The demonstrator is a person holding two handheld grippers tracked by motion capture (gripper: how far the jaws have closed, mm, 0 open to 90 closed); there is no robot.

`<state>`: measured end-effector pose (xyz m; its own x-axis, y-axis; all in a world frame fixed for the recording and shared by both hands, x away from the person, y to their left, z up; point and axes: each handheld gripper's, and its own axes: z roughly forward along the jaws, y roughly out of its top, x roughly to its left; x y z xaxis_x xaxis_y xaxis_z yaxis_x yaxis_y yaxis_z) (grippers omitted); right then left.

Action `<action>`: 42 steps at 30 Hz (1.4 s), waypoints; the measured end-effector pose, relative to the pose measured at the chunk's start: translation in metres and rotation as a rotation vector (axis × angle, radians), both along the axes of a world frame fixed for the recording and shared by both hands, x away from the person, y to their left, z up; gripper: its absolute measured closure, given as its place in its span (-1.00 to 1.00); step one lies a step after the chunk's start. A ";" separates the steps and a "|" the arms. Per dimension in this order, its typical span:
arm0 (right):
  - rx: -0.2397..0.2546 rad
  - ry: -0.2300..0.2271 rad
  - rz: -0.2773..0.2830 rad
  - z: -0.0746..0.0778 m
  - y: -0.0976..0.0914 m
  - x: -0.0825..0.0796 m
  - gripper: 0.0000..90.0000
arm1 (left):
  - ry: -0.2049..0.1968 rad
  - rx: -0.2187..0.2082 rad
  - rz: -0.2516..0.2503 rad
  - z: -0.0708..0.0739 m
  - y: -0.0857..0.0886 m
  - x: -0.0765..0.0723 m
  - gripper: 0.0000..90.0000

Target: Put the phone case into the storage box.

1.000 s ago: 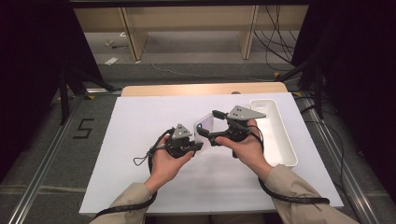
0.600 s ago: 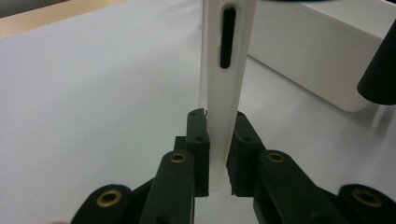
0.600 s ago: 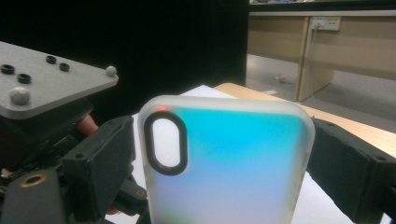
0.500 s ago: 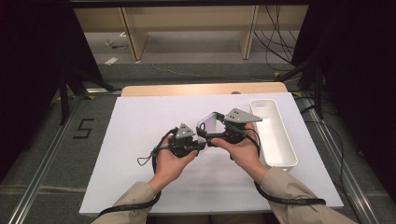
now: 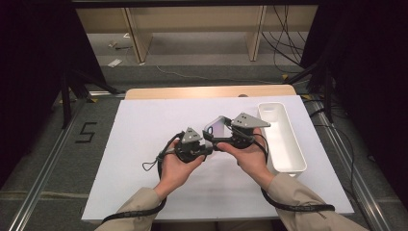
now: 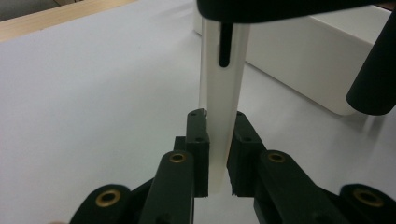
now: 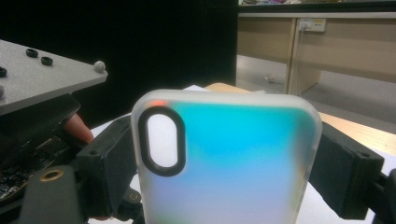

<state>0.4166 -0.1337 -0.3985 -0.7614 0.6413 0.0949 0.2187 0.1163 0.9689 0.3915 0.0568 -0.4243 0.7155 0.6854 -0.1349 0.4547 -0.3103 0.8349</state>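
Holding steady above the white counter (image 5: 144, 144), the left gripper (image 5: 204, 150) has its jaws pinched tight on the thin edge of a translucent phone case (image 5: 215, 129); in the left gripper view the case (image 6: 219, 107) stands up on edge between the two black pads. Moving across, the case sits in the air between both hands, just left of the white tray (image 5: 284, 144) at the counter's right side. And here's the right gripper (image 5: 217, 140): its jaws have just been closing, and in the right gripper view the case (image 7: 229, 158), camera cut-out at the upper left, stands broadside between them. The left pad seems to meet the case's side; on the right a slight gap may remain, so I'd call it not quite gripped yet.

To do this handover well, I reckon the left should keep its pinch firm until the right has squeezed both long sides squarely. The case looks soft, so a gentle, centred squeeze should stop it bowing or popping out. Then the tray is close by.
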 end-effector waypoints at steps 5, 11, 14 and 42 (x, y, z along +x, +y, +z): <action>0.004 -0.001 -0.001 0.003 -0.002 -0.001 -0.60 | -0.062 0.004 -0.030 0.000 0.000 0.000 0.53; 0.001 -0.006 -0.007 0.006 -0.006 0.000 -0.60 | -0.108 0.069 -0.075 0.002 0.006 -0.003 0.01; 0.002 -0.011 -0.012 0.008 -0.008 0.001 -0.60 | -0.103 0.084 -0.076 0.003 0.011 -0.004 -0.35; 0.027 -0.037 -0.097 0.026 -0.036 0.010 -0.60 | -0.129 0.075 -0.077 0.002 0.053 -0.019 -1.00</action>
